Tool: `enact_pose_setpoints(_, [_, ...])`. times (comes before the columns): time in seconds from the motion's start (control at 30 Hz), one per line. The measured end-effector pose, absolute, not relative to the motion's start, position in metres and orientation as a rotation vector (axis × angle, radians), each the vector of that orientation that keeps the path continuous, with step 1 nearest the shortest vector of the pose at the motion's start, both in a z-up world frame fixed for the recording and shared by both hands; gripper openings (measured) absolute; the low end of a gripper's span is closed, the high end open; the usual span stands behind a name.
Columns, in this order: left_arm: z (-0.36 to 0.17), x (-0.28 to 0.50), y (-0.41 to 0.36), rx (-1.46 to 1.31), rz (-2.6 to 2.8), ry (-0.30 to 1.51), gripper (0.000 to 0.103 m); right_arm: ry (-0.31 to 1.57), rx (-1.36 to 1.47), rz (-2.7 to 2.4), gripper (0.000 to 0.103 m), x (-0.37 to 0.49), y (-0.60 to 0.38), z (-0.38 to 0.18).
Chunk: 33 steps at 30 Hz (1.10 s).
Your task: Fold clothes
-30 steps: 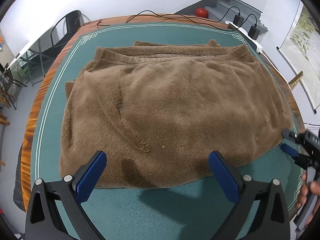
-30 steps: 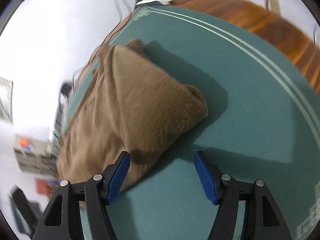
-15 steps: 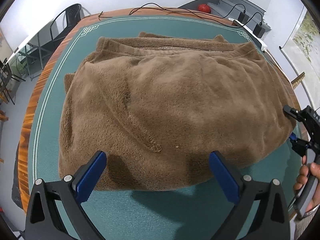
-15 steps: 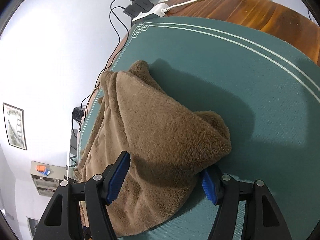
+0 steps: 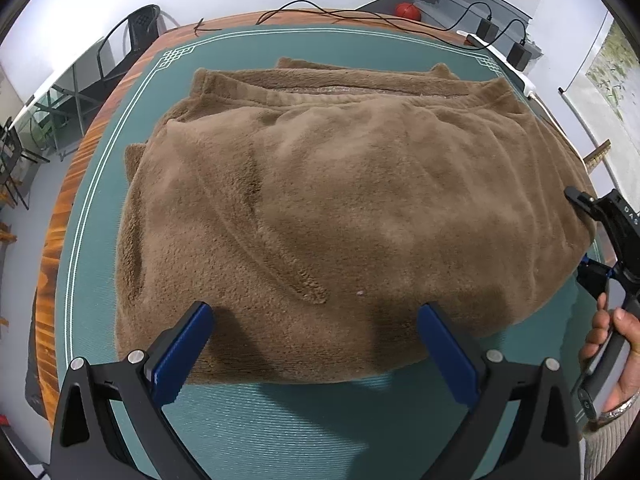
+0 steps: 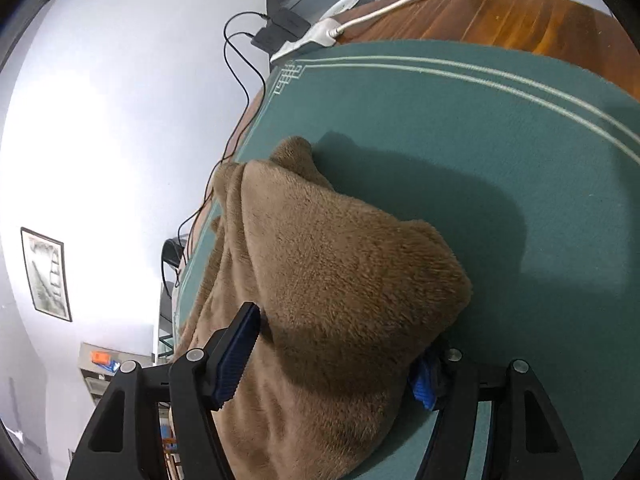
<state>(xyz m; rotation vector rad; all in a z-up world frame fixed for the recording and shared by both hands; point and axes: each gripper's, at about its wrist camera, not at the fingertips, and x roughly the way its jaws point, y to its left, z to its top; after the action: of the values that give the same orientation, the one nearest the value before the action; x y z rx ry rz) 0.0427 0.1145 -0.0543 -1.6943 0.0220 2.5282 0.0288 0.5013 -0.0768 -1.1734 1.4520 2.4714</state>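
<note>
Across the green mat (image 5: 280, 420) that covers the wooden tabletop (image 5: 60, 216), your left wrist view shows the brown fleece garment (image 5: 340, 208) spread wide and bunched in soft folds, filling most of the mat from its far edge toward the near one; your left gripper (image 5: 316, 340) hangs over the garment's near hem with its blue fingers (image 5: 180, 354) spread wide apart, the tips above the fleece and nothing pinched between them; whether the tips touch the pile you cannot tell from here; at the mat's right edge your right hand (image 5: 612, 356) grips the handle of the right gripper (image 5: 592, 252), whose black frame reaches the garment's right corner; beyond the far edge of the tabletop lie black cables (image 5: 340, 16), a white power strip (image 5: 504, 60) and a red ball (image 5: 406, 10), and a dark chair (image 5: 136, 36) stands off the far left corner. Seen from your right wrist view, the right gripper (image 6: 336, 356) has the garment (image 6: 328, 280) bulging up between its fingers, which stand wide apart; the left blue finger (image 6: 234, 356) lies against the fleece on one side, while the other blue pad (image 6: 424, 380) is mostly buried under the fold on the mat (image 6: 480, 140); the jaws are not squeezed on the cloth; the garment's corner sits on the mat short of its white border line, with the wooden tabletop (image 6: 500, 16) and the power strip (image 6: 316, 36) showing past the far corner; a framed picture (image 6: 46, 274) hangs on the wall at left.
</note>
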Motion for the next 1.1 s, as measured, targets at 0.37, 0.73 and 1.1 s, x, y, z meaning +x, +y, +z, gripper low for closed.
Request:
enact_pose_setpoints(0.37, [-0.052,0.042,0.117,-1.695,2.538,0.019,0.102,1.468,-1.224,2.513,0.046,0.010,0.504,-0.082])
enact_pose_setpoints(0.73, [-0.050,0.044,0.097,-1.702,2.571,-0.057,0.102,1.370,-1.221,2.632,0.044,-0.001,0.492,-0.059])
enact_pose_setpoints(1.1, [-0.048,0.049,0.075,-1.704,2.602,-0.101,0.102,1.295,-1.333,2.595,0.046,-0.018,0.491,-0.078])
